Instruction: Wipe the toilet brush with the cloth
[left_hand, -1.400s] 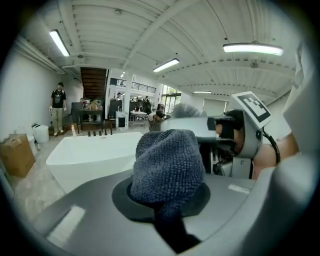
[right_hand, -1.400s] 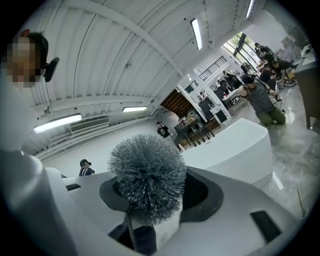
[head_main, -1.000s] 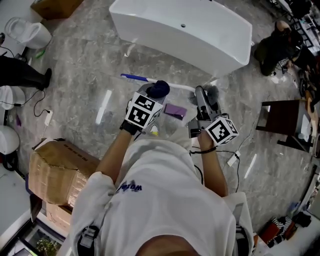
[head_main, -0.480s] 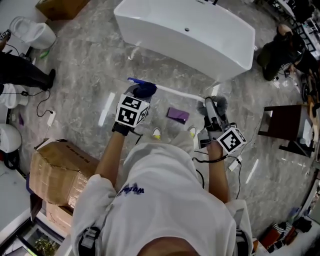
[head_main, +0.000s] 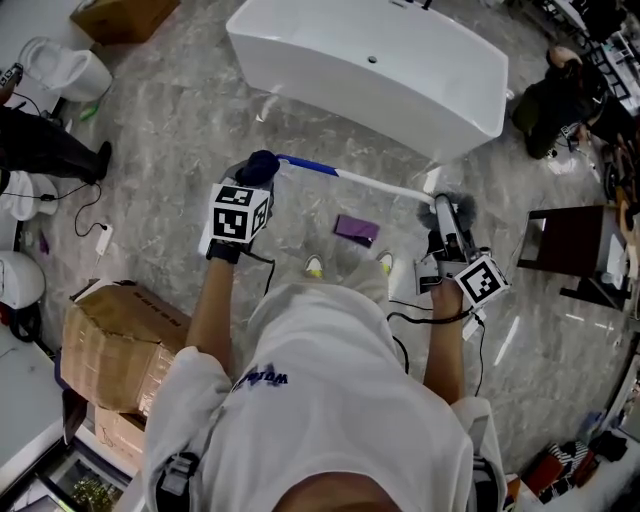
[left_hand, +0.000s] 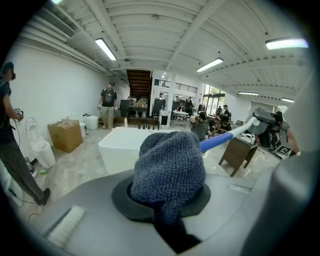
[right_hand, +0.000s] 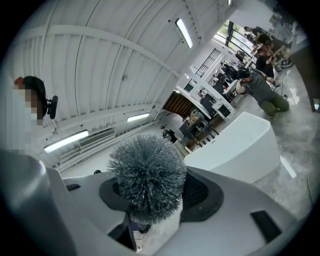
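Our left tool (head_main: 252, 185) is pinched shut on the cloth (head_main: 263, 163), which meets the blue handle end of the toilet brush (head_main: 370, 183). Our right tool (head_main: 447, 218), part-open, clamps the brush at its bristle head.

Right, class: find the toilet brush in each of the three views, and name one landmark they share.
Head view: toilet brush spans the middle.
Left gripper view: handle right of centre.
Right gripper view: bristle head, lower centre.
Shared landmark: the white bathtub.
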